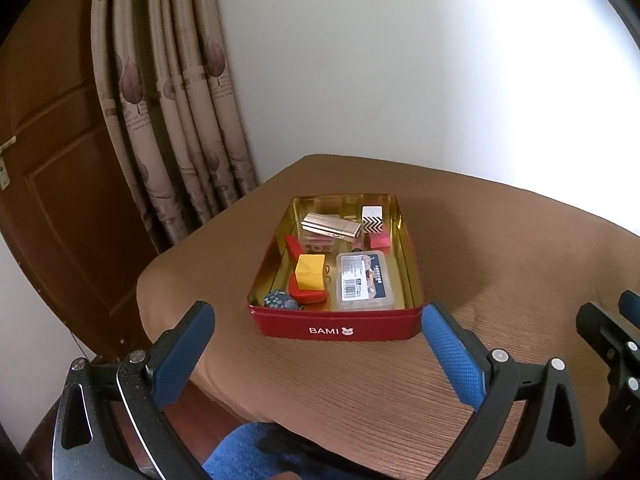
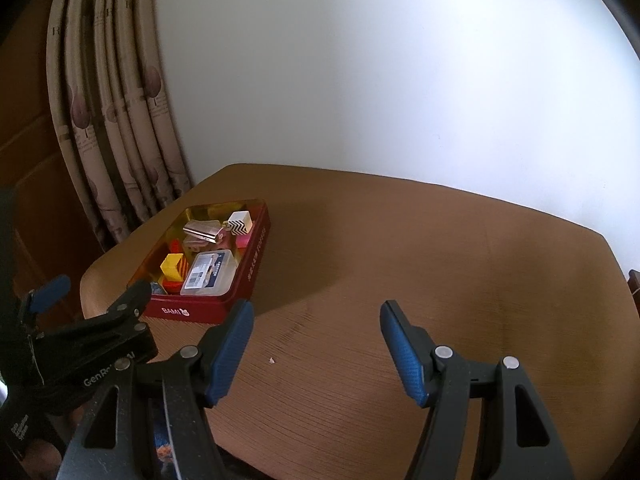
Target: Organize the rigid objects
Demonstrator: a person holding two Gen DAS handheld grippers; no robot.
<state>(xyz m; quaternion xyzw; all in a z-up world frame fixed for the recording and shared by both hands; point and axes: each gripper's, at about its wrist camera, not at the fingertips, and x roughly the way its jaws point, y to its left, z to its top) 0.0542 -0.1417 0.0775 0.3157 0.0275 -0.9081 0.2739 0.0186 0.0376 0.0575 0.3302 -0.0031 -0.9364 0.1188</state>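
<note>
A red tin [image 1: 336, 330] marked BAMI, gold inside, sits on the brown table [image 1: 500, 248]. It holds a clear plastic case [image 1: 363, 280], a yellow block [image 1: 310, 272] on a red piece [image 1: 298, 252], a metallic flat box [image 1: 330, 227], a white block with black chevrons [image 1: 372, 218], a pink eraser [image 1: 379, 240] and a small teal patterned thing [image 1: 279, 300]. My left gripper [image 1: 318, 314] stands open just in front of the tin, nothing between its fingers. In the right wrist view the right gripper [image 2: 318, 312] is open over bare table, right of the tin [image 2: 208, 308].
A patterned curtain [image 1: 172, 112] and a wooden door [image 1: 60, 184] stand behind the table's left side; a white wall [image 1: 400, 60] is at the back. A small crumb [image 2: 272, 360] lies on the table. Blue cloth [image 1: 248, 452] shows below the left gripper.
</note>
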